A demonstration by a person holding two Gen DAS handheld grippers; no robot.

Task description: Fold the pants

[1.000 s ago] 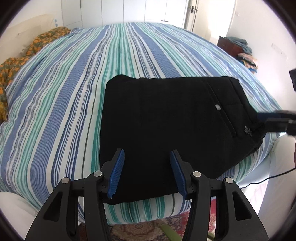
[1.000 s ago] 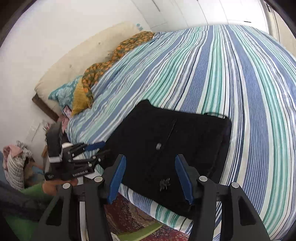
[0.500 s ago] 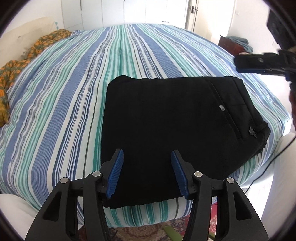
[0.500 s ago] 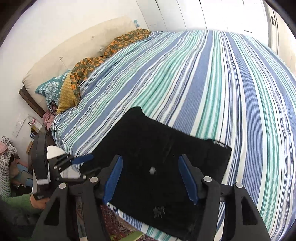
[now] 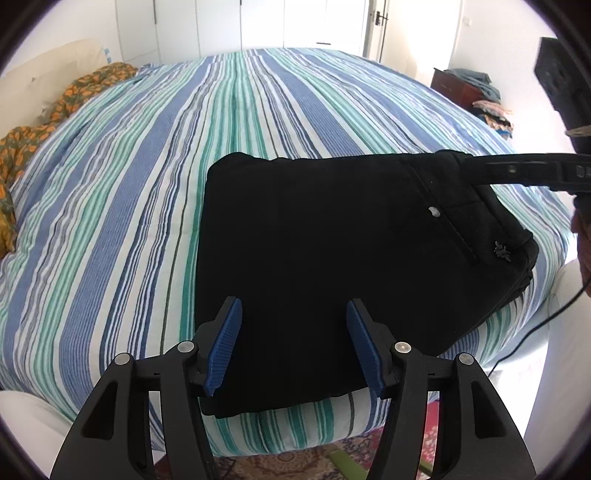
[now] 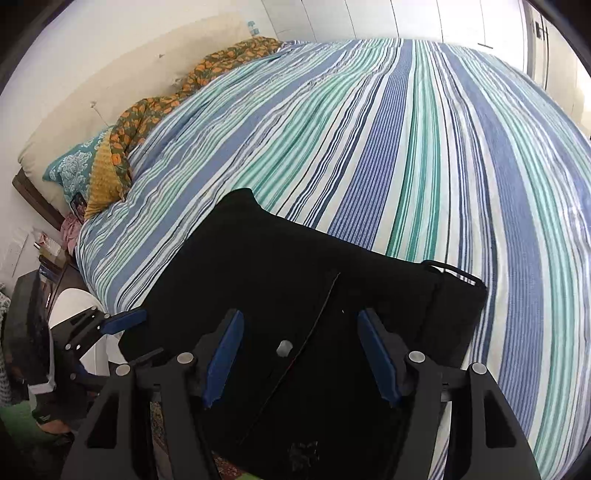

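Striped bed (image 5: 110,206) bears folded black pants (image 5: 332,240) — left tool (image 5: 294,345) widening, right tool (image 6: 301,354) released, both empty.

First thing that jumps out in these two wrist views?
The folded black pants lie as a dark block at the near edge of the striped bedspread. The left gripper hangs over their near edge, jaws opening and pressing nothing; the right gripper hovers open above the waistband end.

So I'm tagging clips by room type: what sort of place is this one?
A home bedroom, most likely. A large bed with a striped cover fills the view, a patterned pillow lies at its head, and white wardrobe doors line the far wall. Folded black pants lie on the bed.
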